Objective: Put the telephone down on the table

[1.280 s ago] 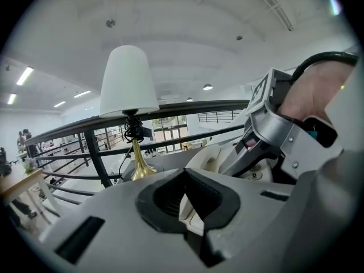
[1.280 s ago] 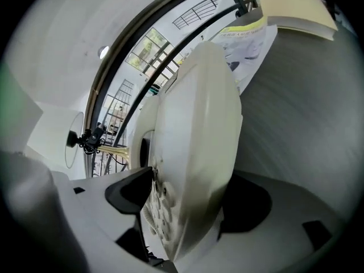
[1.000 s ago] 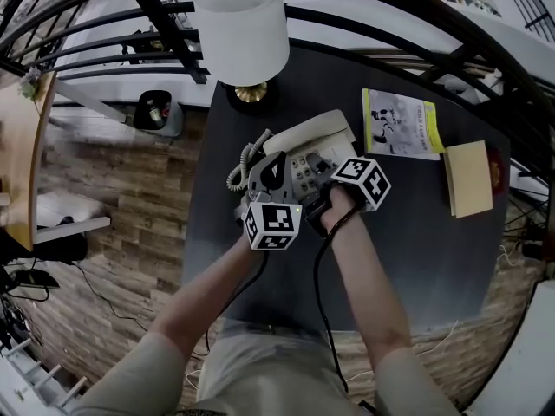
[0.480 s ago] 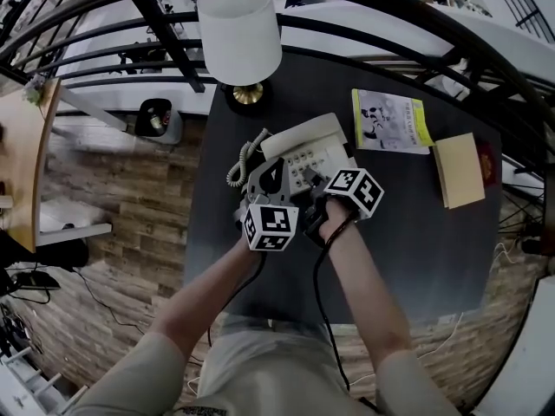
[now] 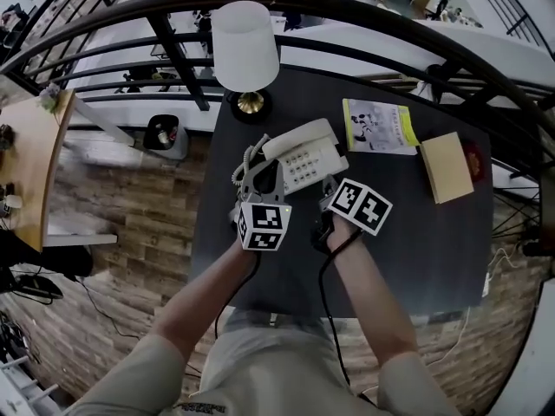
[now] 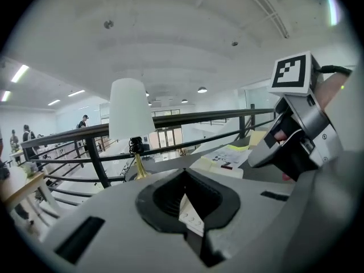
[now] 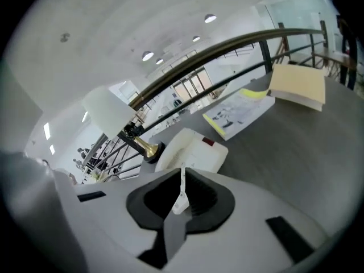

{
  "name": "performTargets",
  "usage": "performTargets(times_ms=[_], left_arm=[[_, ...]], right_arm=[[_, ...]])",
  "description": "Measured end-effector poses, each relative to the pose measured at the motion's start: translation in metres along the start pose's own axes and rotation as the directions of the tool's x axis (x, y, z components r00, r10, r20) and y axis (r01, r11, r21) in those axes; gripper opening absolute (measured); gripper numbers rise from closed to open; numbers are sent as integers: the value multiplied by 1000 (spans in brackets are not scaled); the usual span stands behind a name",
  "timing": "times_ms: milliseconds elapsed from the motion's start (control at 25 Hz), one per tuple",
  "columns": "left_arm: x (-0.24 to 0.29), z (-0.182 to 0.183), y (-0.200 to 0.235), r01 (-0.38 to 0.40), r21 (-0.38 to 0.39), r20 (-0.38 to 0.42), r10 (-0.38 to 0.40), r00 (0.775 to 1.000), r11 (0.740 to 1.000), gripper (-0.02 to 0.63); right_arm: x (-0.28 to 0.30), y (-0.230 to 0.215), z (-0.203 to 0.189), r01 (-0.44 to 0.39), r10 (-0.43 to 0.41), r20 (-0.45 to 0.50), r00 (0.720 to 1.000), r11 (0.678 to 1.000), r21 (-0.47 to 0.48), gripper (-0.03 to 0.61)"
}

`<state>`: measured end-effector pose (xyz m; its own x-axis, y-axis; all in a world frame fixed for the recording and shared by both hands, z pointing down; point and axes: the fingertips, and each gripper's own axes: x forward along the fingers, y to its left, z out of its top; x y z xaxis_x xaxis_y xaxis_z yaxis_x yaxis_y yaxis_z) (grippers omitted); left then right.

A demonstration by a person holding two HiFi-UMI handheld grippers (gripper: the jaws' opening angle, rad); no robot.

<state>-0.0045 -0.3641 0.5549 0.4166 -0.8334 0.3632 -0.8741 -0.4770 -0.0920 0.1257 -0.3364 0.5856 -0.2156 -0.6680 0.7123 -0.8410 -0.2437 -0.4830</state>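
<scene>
A round dark grey table [image 5: 416,250] stands against a curved black metal railing [image 5: 347,7] on a mezzanine with a wood-plank floor [image 5: 130,224], a bright open hall with ceiling lights beyond; on the tabletop are a lamp with a white shade and brass base [image 5: 246,46], an illustrated booklet with a yellow edge [image 5: 377,126] and a tan closed book [image 5: 446,166]; the cream push-button telephone [image 5: 303,154] sits flat on the table just in front of the lamp, handset on its cradle and coiled cord hanging at its left; the person's two forearms reach in from the near edge; the left gripper [image 6: 189,212] hovers just beside the telephone's near-left side, its fingers drawn almost together with only a narrow slit between them, gripping nothing; the right gripper [image 7: 180,195], tilted and pointing down toward the telephone's near-right corner, has just been closing its jaws, and its fingers now meet with nothing caught between them.
</scene>
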Motion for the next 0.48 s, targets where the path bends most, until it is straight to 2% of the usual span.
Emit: performTargets(times_ms=[160, 280, 400, 480], left_arm=[[-31, 40, 0, 15, -16, 62, -14, 998, 1000, 5], [-59, 77, -2, 27, -20, 103, -24, 994, 999, 5], [-86, 110, -3, 40, -26, 147, -36, 988, 999, 5], [-106, 129, -5, 50, -31, 177, -44, 983, 998, 5]], right_arm=[[-45, 19, 22, -59, 65, 82, 995, 996, -70, 12], [-83, 35, 41, -94, 118, 158, 980, 983, -156, 9], [-121, 57, 62, -111, 181, 252, 951, 957, -269, 5], [-152, 77, 75, -90, 222, 327, 919, 923, -375, 5]])
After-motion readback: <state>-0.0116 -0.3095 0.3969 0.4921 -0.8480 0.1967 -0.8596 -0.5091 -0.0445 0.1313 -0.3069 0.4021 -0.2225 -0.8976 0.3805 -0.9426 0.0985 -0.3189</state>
